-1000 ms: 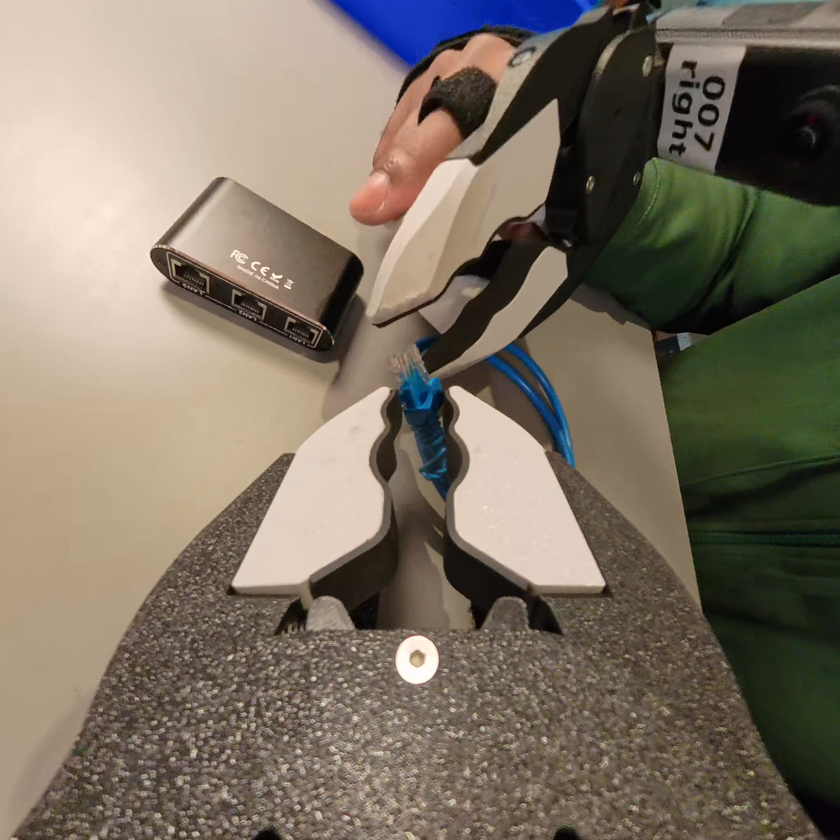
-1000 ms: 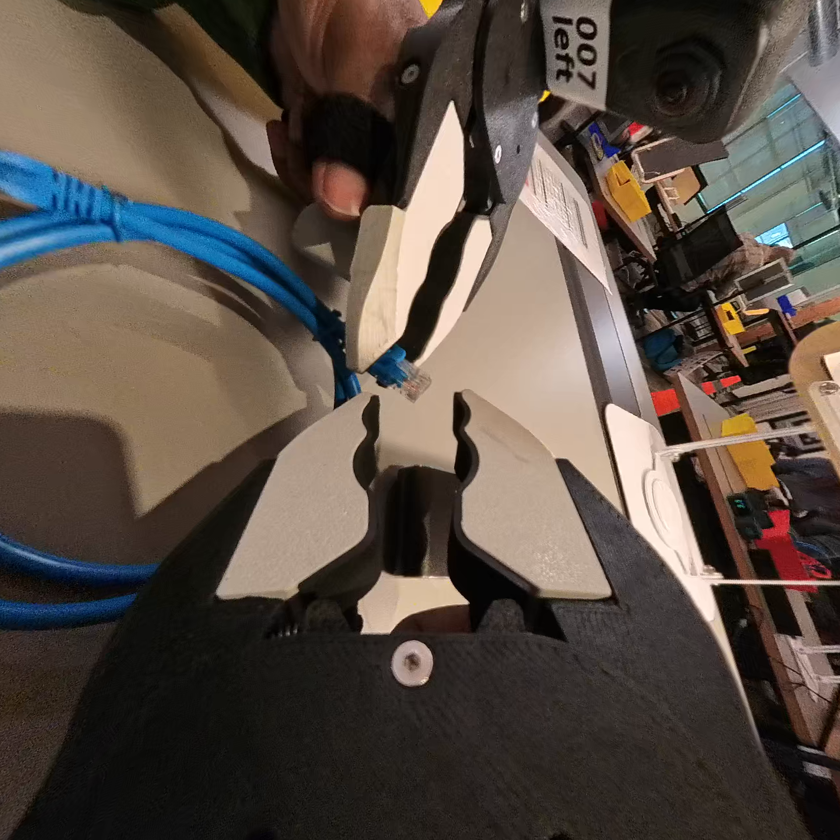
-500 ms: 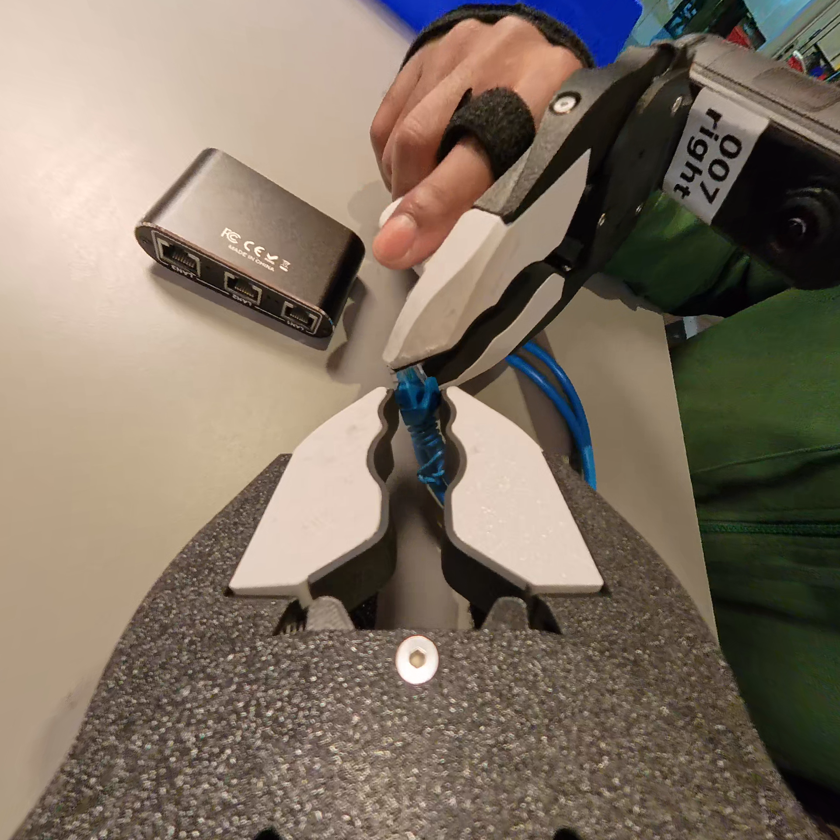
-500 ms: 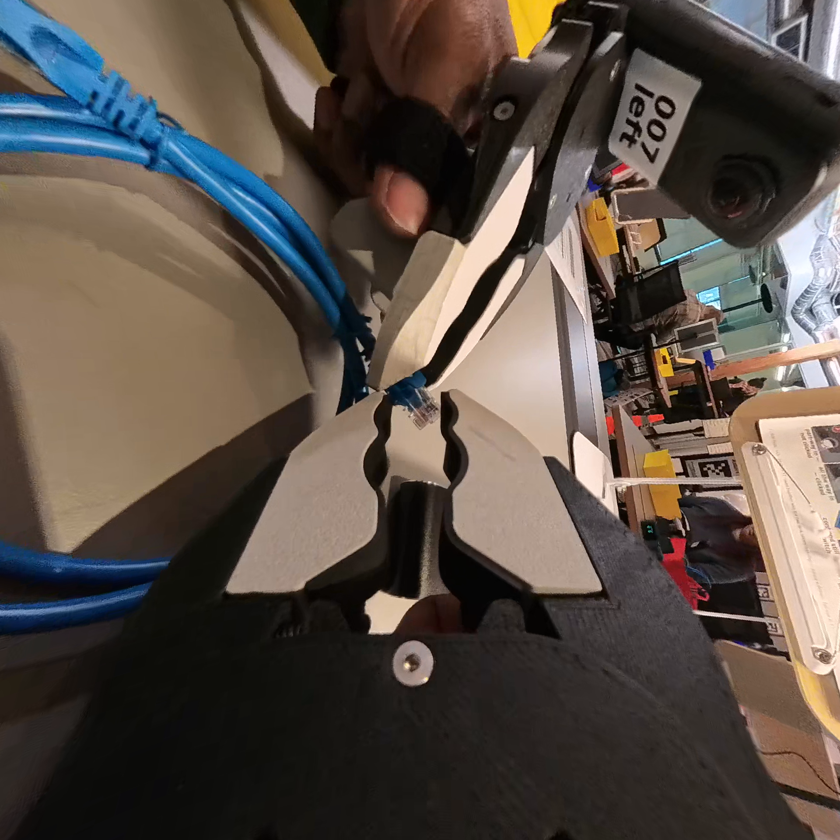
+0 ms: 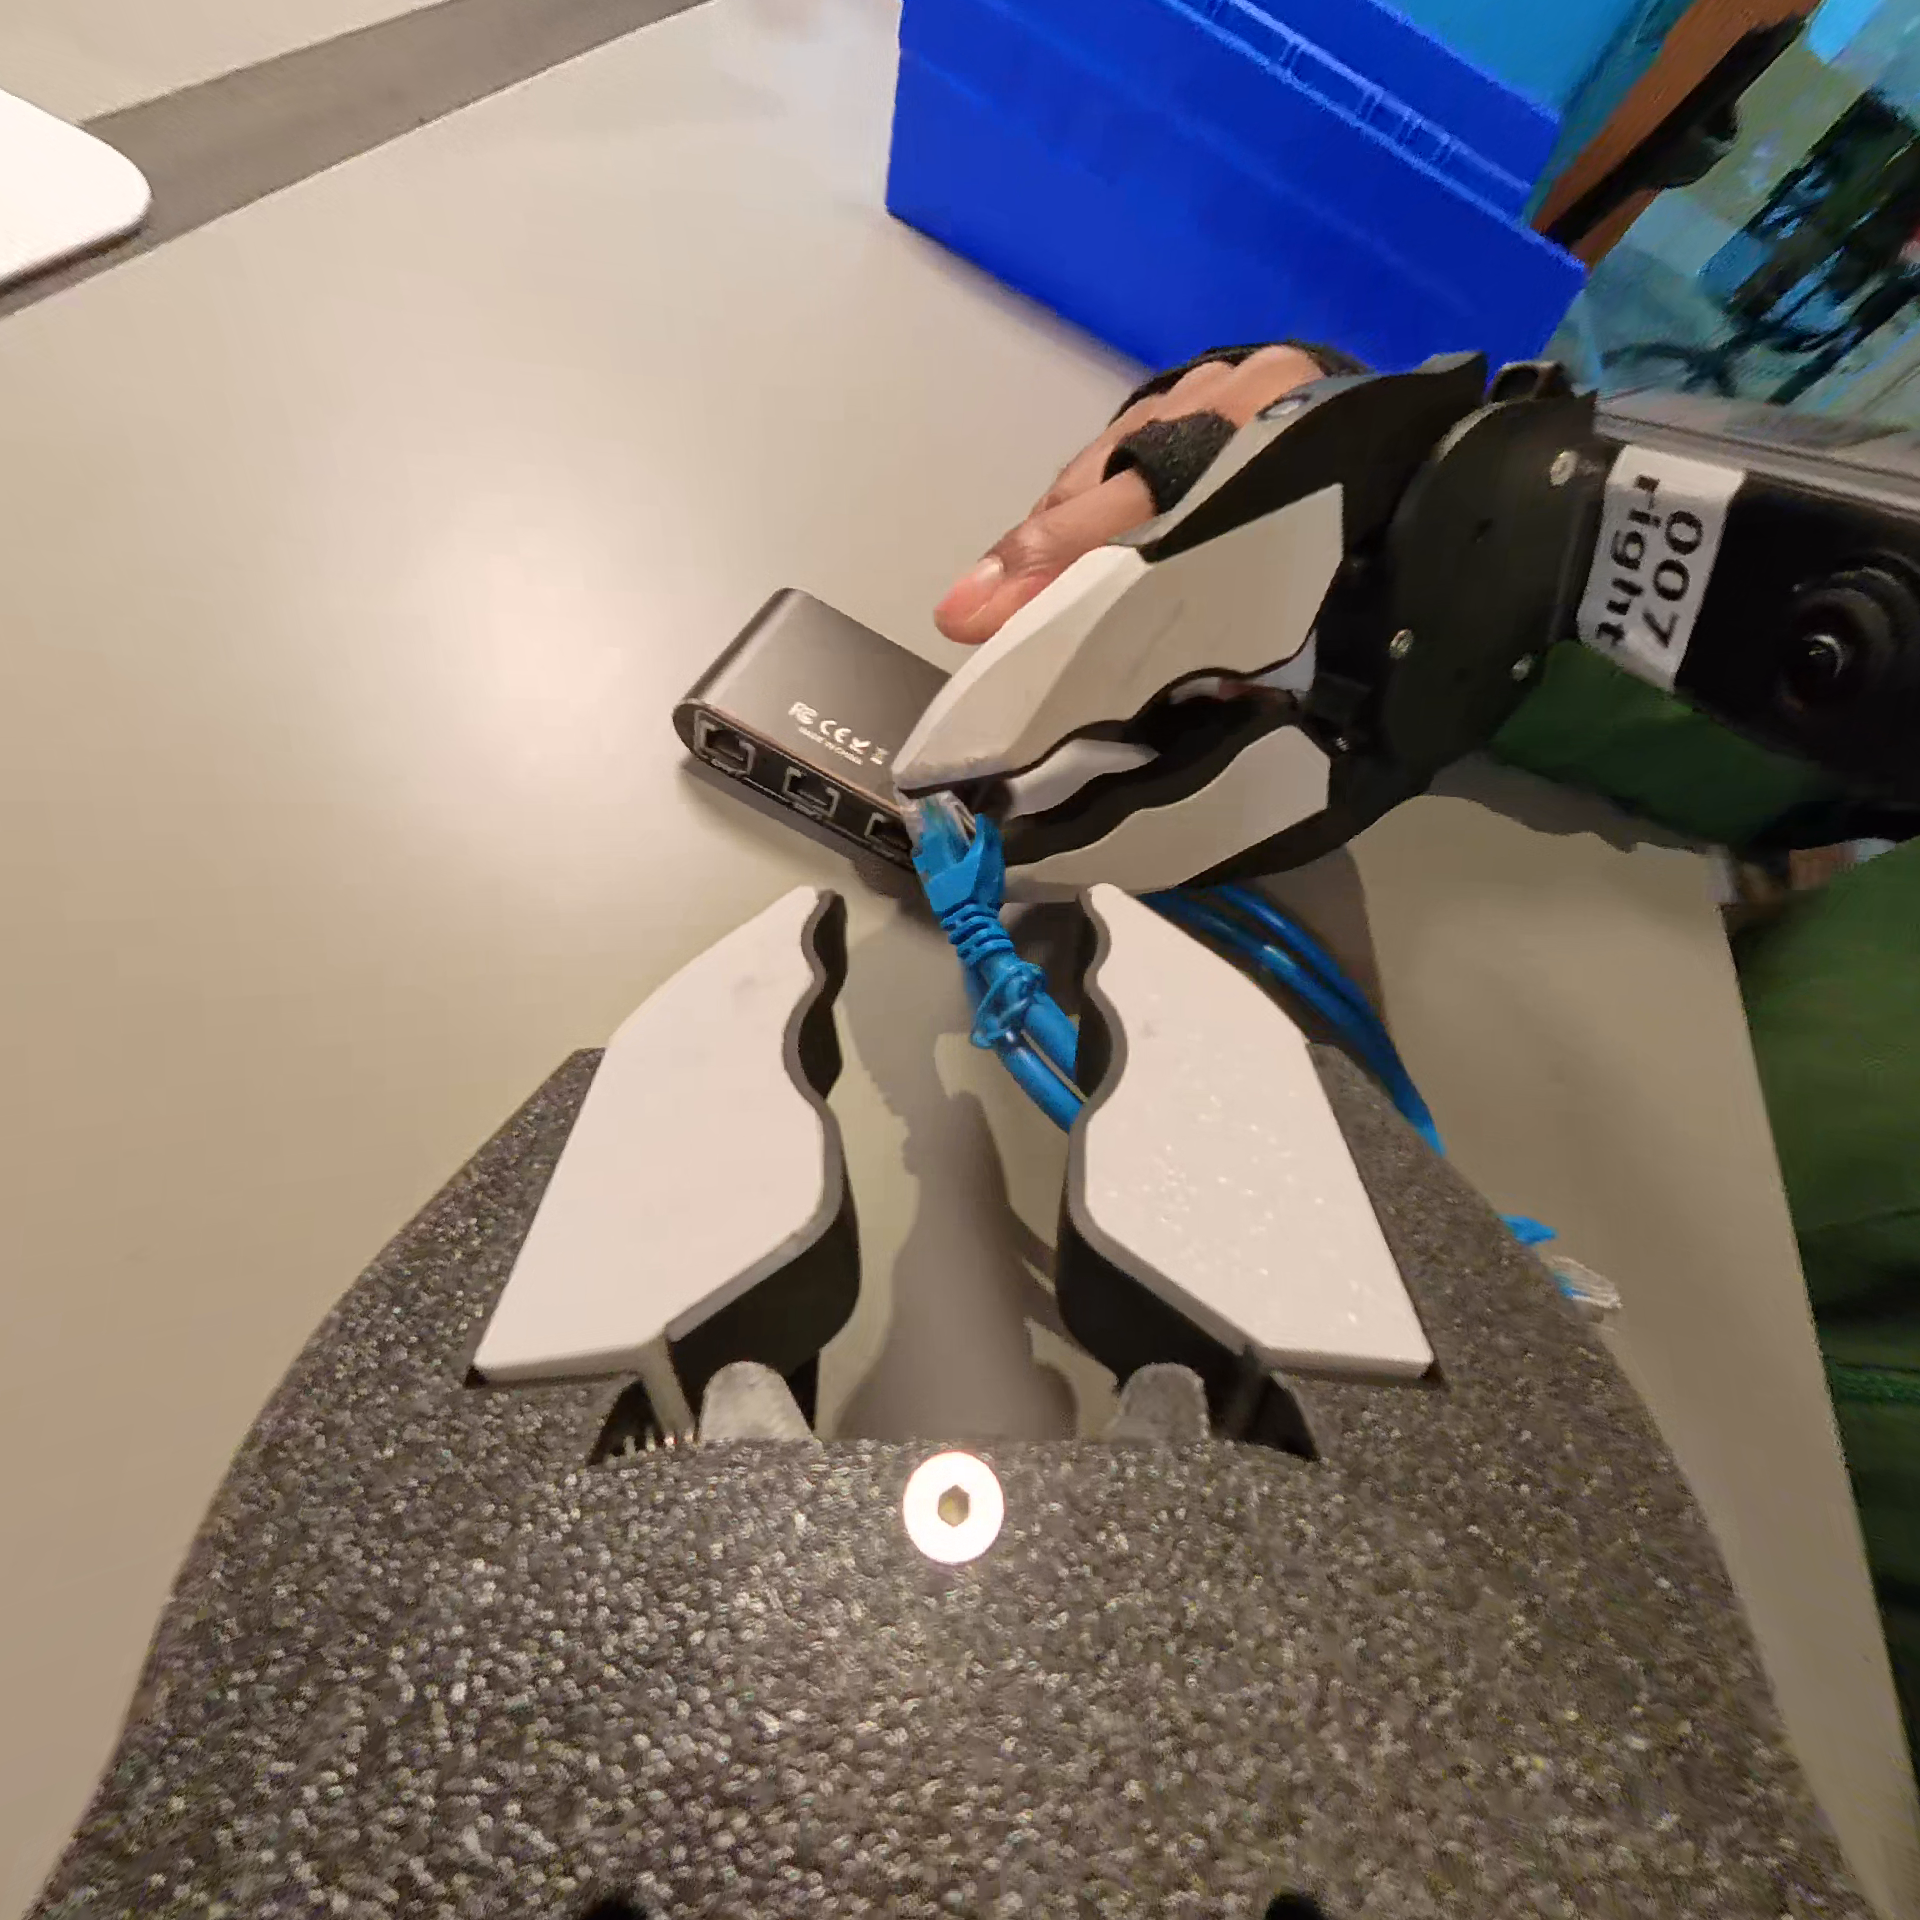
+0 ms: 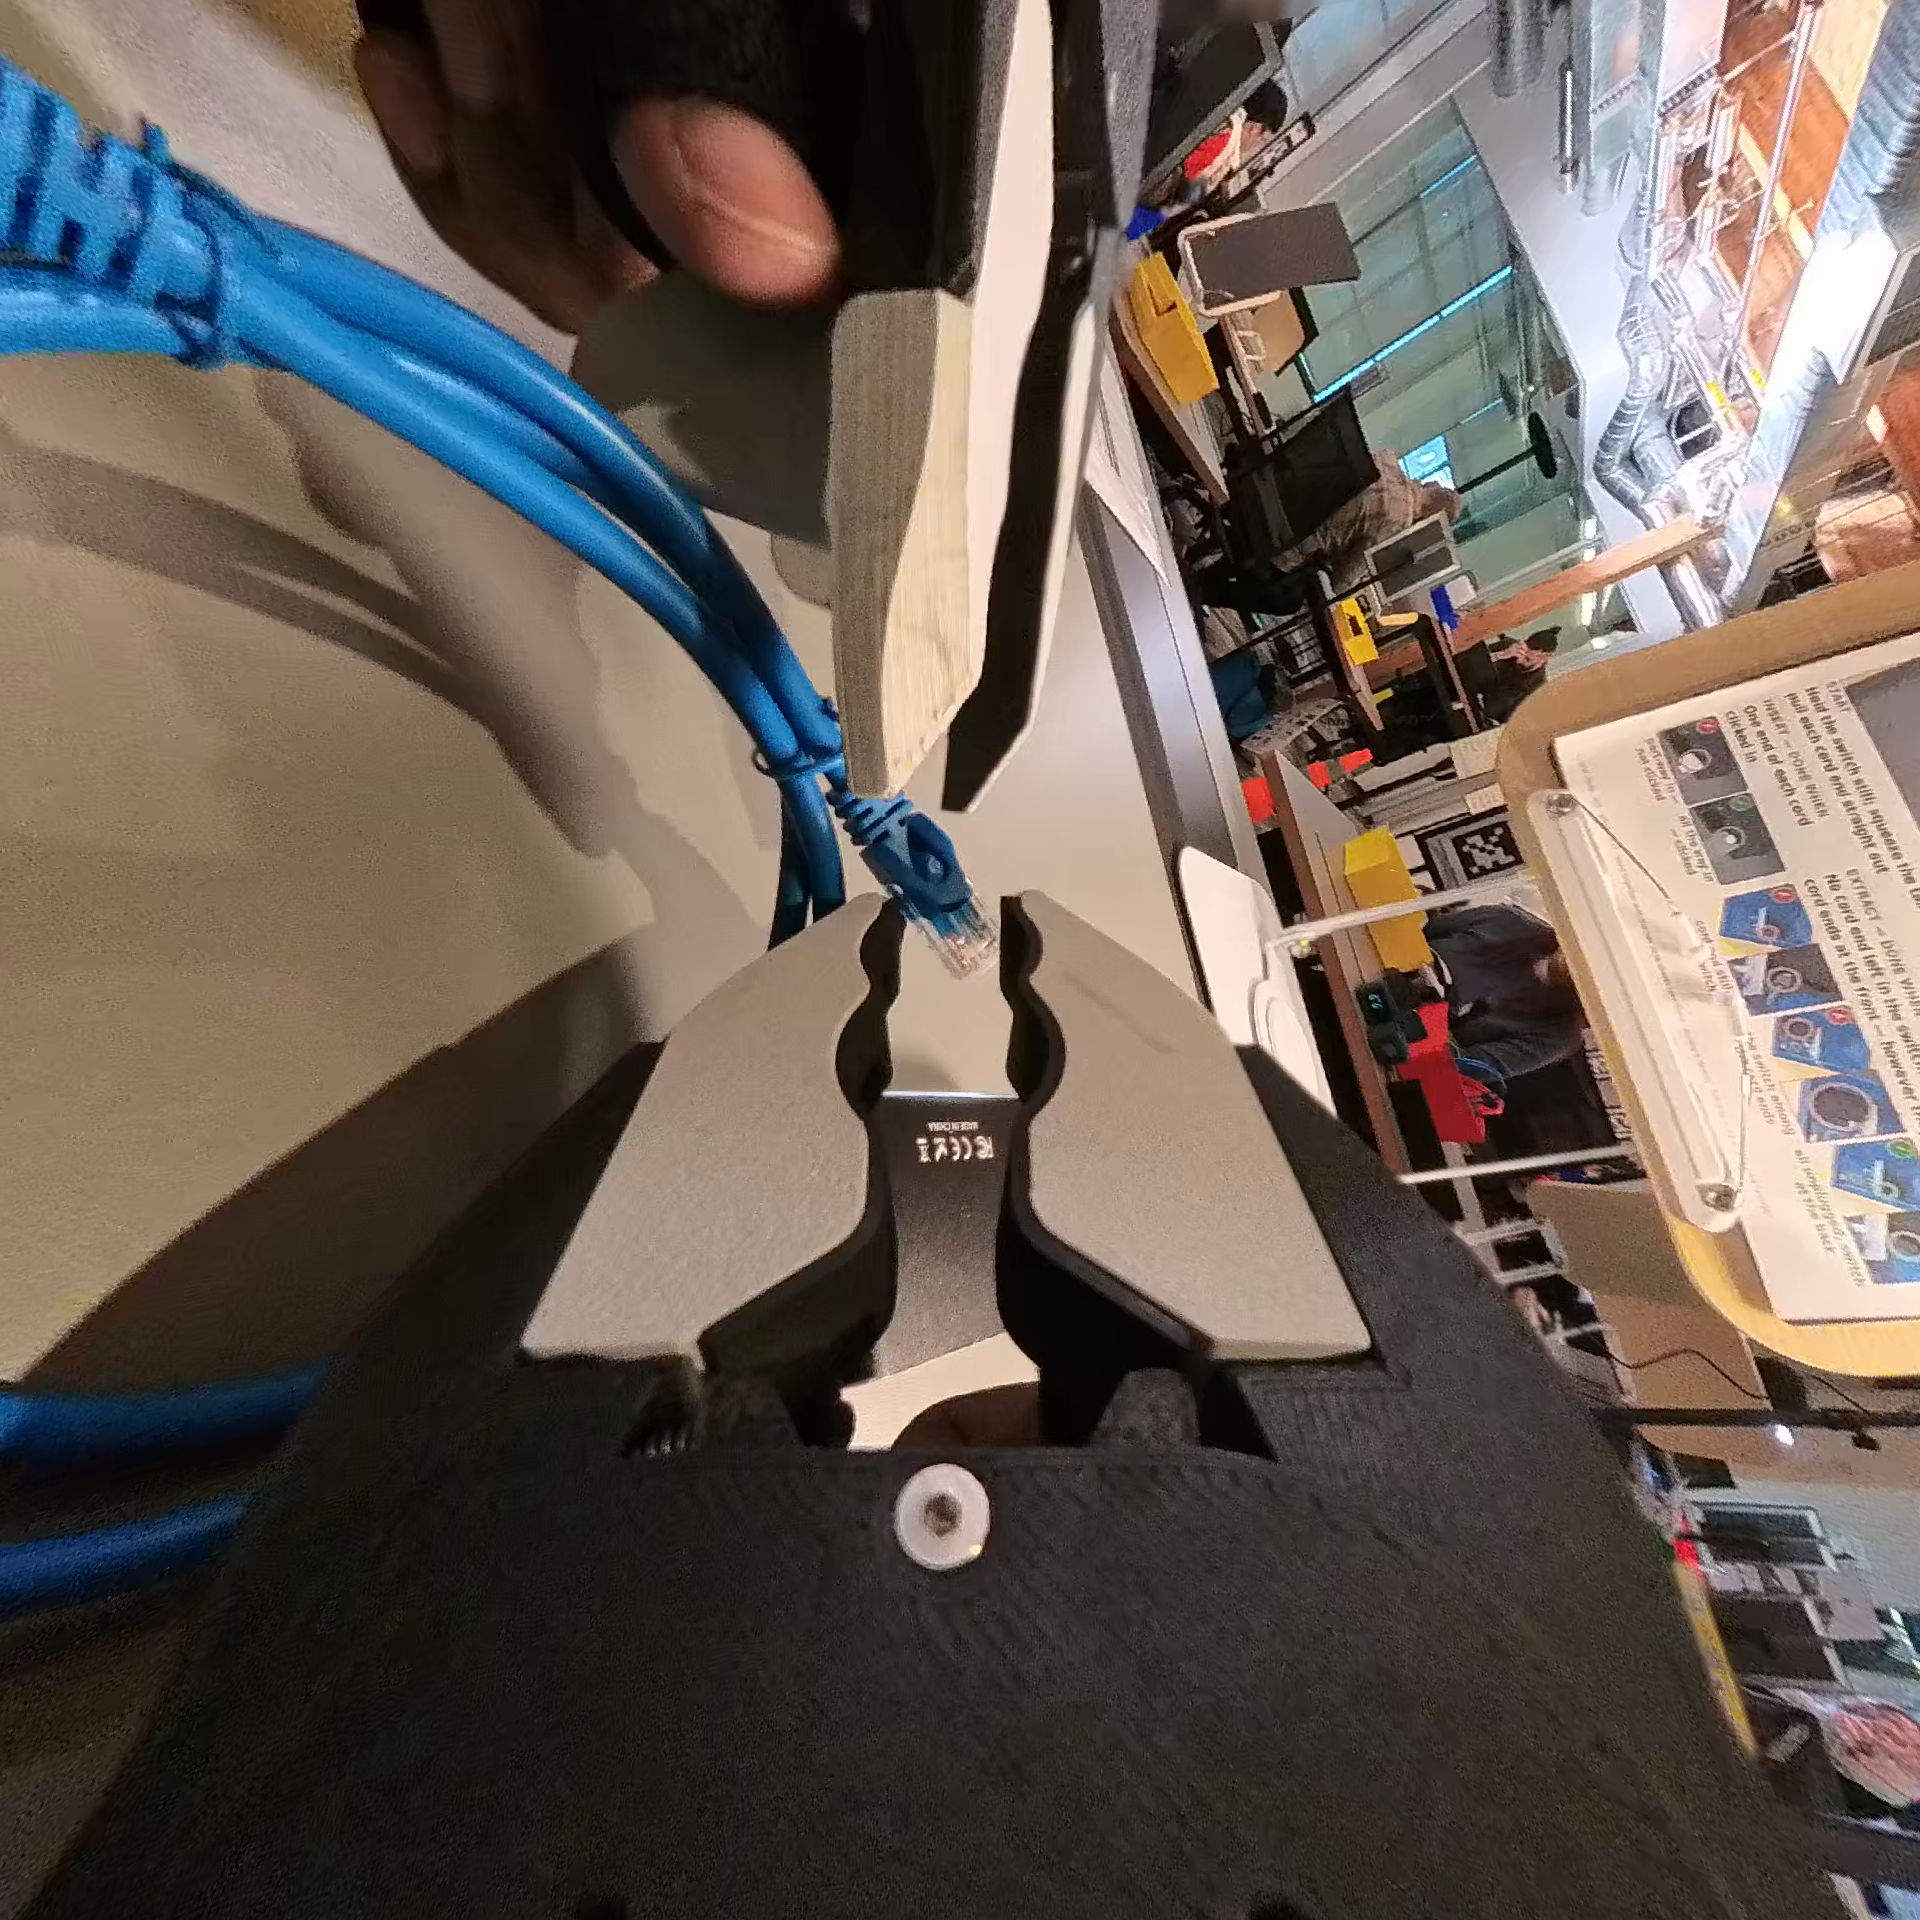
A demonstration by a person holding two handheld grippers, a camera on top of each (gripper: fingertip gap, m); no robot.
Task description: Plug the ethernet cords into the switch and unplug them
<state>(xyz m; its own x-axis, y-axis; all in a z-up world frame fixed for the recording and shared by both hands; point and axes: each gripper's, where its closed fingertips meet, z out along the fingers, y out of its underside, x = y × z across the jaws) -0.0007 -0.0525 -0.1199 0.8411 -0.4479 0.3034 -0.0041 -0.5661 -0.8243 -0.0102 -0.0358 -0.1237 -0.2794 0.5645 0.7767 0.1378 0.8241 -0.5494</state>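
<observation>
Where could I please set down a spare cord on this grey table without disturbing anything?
The bare grey tabletop left of the black metal switch is free, also the strip before the blue plastic bin. Crowded: the switch's ports, where the right gripper grips the blue ethernet plug.

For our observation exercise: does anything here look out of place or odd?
The blue ethernet cord is tied in a coil by a thin tie just behind its plug, so the whole bundle trails from that end.
</observation>
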